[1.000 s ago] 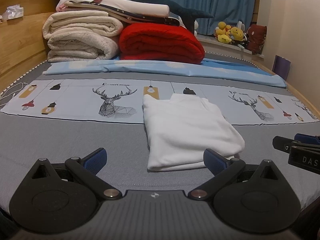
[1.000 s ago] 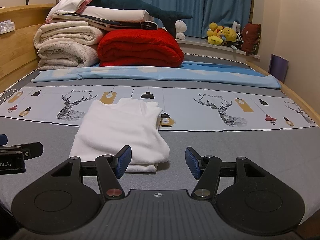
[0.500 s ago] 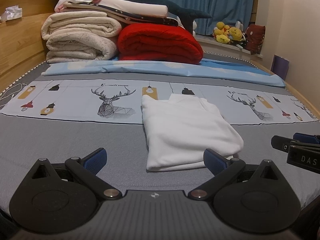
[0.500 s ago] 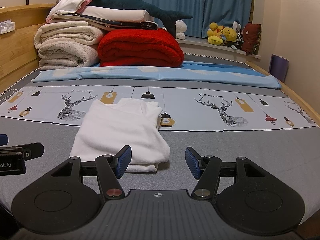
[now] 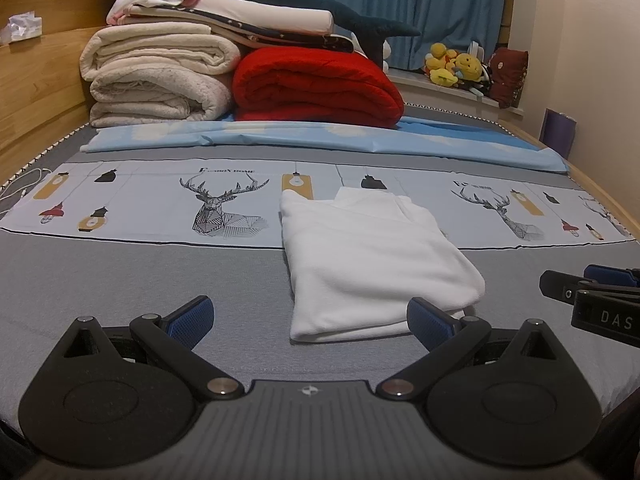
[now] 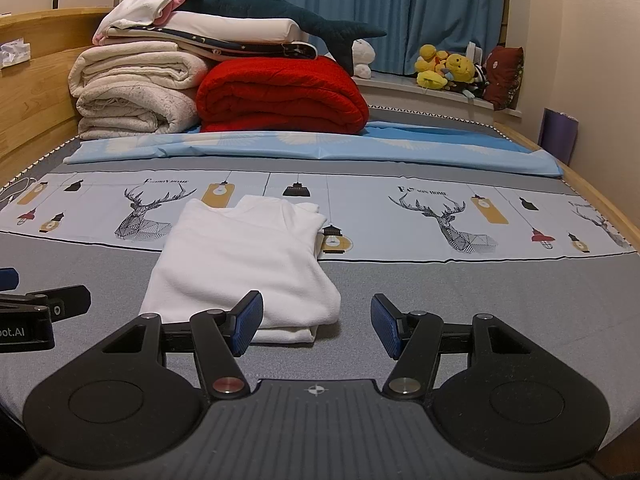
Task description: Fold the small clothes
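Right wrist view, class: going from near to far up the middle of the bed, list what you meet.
Right tongs → folded white garment → deer-print cloth → light blue sheet → red blanket → blue curtain.

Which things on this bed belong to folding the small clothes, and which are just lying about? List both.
Part of the job:
- folded white fleece garment, lying flat on the grey bed cover
- left tool, open
- right tool, open

Lying about:
- rolled red blanket
- stacked cream blankets
- dark blue shark plush
- yellow stuffed toys
- light blue sheet
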